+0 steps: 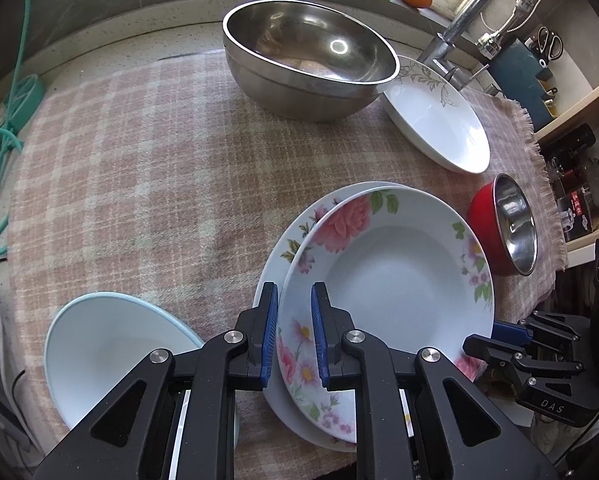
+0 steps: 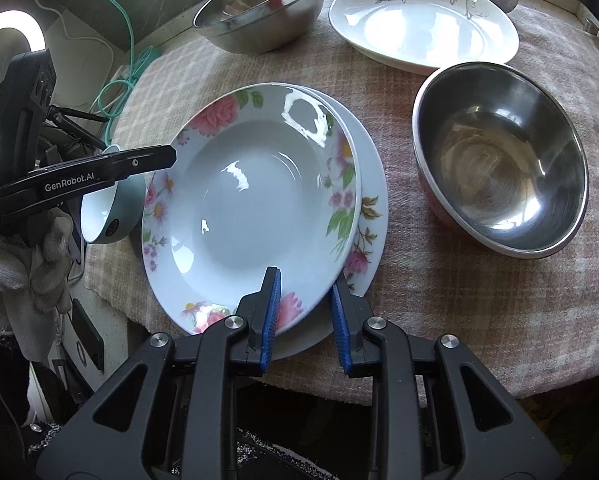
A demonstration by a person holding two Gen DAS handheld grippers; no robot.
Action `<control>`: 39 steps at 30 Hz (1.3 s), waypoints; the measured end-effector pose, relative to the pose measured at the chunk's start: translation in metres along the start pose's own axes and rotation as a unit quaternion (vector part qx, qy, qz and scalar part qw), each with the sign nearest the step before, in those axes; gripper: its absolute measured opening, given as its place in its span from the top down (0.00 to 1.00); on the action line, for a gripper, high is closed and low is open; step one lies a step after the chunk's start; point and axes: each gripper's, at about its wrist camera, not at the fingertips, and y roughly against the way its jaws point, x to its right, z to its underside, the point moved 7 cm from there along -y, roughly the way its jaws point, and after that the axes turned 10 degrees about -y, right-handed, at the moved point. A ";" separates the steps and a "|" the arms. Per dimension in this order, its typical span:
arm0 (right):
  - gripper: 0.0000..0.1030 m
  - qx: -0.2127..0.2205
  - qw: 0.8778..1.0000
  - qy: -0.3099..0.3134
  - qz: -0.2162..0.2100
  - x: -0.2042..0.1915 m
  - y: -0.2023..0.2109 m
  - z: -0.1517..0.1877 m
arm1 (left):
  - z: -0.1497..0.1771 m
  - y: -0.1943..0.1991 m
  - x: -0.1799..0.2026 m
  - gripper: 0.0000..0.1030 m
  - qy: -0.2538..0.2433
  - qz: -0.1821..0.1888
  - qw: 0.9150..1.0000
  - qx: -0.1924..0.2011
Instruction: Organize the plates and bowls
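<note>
"GenRobot.AI" marks the left gripper (image 2: 171,158); "DAS" the right gripper (image 1: 499,330).

Lower flowered plate (image 2: 373,216) mostly covered by upper flowered plate (image 2: 255,196); only a crescent of rim showing. Light blue bowl (image 1: 111,344) partly masked by left gripper (image 1: 294,334) and cut off below. In the right wrist view, same bowl largely behind the left gripper's finger. Large steel bowl (image 2: 263,4) clipped by the top edge there. Faucet (image 1: 479,8) base hidden behind white plate (image 1: 435,120). Shelf contents at right too small to identify. Red bowl's (image 1: 503,224) far side out of sight.
</note>
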 end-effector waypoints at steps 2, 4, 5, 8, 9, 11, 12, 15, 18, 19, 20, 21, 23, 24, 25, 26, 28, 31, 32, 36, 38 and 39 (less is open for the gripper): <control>0.71 0.000 1.000 0.000 0.001 0.001 0.002 0.001 | -0.001 0.000 0.000 0.86 0.001 0.002 1.000 0.000; 0.63 0.001 1.000 -0.001 -0.001 0.003 0.004 0.002 | -0.002 0.000 0.000 0.86 0.002 0.004 1.000 0.000; 0.62 0.004 1.000 0.000 0.000 0.004 0.006 0.002 | -0.002 0.000 0.000 0.86 0.003 0.003 1.000 0.000; 0.62 0.008 1.000 0.002 0.000 0.005 0.012 0.002 | -0.004 0.002 -0.002 0.86 0.007 0.002 1.000 0.003; 0.62 0.009 1.000 0.004 0.000 0.005 0.013 0.002 | -0.004 0.003 -0.003 0.86 0.009 0.001 1.000 0.004; 0.62 0.012 1.000 0.008 0.000 0.006 0.018 0.003 | -0.005 0.007 -0.006 0.86 0.011 0.001 1.000 0.008; 0.62 0.014 1.000 0.010 -0.001 0.006 0.020 0.003 | -0.006 0.010 -0.007 0.86 0.013 0.000 1.000 0.011; 0.62 0.026 0.999 0.021 -0.005 0.004 0.032 0.002 | -0.009 0.017 -0.009 0.86 0.017 -0.002 1.000 0.021; 0.58 0.046 0.998 0.030 -0.006 0.002 0.045 0.000 | -0.012 0.025 -0.008 0.86 0.021 -0.002 0.999 0.031; 0.50 0.053 0.998 0.031 -0.009 0.002 0.051 -0.002 | -0.013 0.027 -0.008 0.86 0.021 -0.002 0.999 0.033; 0.45 0.062 0.998 0.031 -0.013 0.003 0.057 -0.005 | -0.015 0.028 -0.007 0.85 0.022 -0.002 0.999 0.036; 0.44 0.070 0.997 0.031 -0.017 0.005 0.063 -0.008 | -0.015 0.030 -0.006 0.85 0.024 -0.001 0.999 0.040; 0.44 0.087 0.996 0.034 -0.014 0.007 0.075 -0.015 | -0.017 0.033 -0.004 0.85 0.025 0.002 0.999 0.045; 0.44 0.096 0.995 0.036 -0.012 0.009 0.081 -0.019 | -0.018 0.034 -0.003 0.85 0.025 0.000 0.999 0.048; 0.42 0.104 0.994 0.037 -0.010 0.011 0.086 -0.022 | -0.018 0.035 -0.002 0.85 0.026 0.000 0.998 0.050; 0.38 0.112 0.993 0.037 -0.007 0.013 0.091 -0.026 | -0.019 0.035 -0.001 0.85 0.028 0.001 0.998 0.051; 0.33 0.129 0.991 0.034 -0.009 0.020 0.100 -0.035 | -0.021 0.035 0.001 0.85 0.031 0.003 0.998 0.054; 0.30 0.153 0.988 0.024 -0.012 0.033 0.113 -0.046 | -0.026 0.035 0.006 0.85 0.036 0.005 0.997 0.061; 0.29 0.160 0.987 0.022 -0.013 0.037 0.117 -0.051 | -0.028 0.035 0.008 0.85 0.038 0.006 0.997 0.063; 0.27 0.193 0.981 0.023 -0.014 0.053 0.133 -0.068 | -0.037 0.034 0.014 0.85 0.049 0.010 0.996 0.074; 0.27 0.199 0.980 0.021 -0.017 0.061 0.137 -0.078 | -0.042 0.034 0.016 0.85 0.058 0.013 0.995 0.081; 0.27 0.202 0.979 0.017 -0.018 0.067 0.140 -0.084 | -0.044 0.033 0.018 0.85 0.063 0.015 0.994 0.084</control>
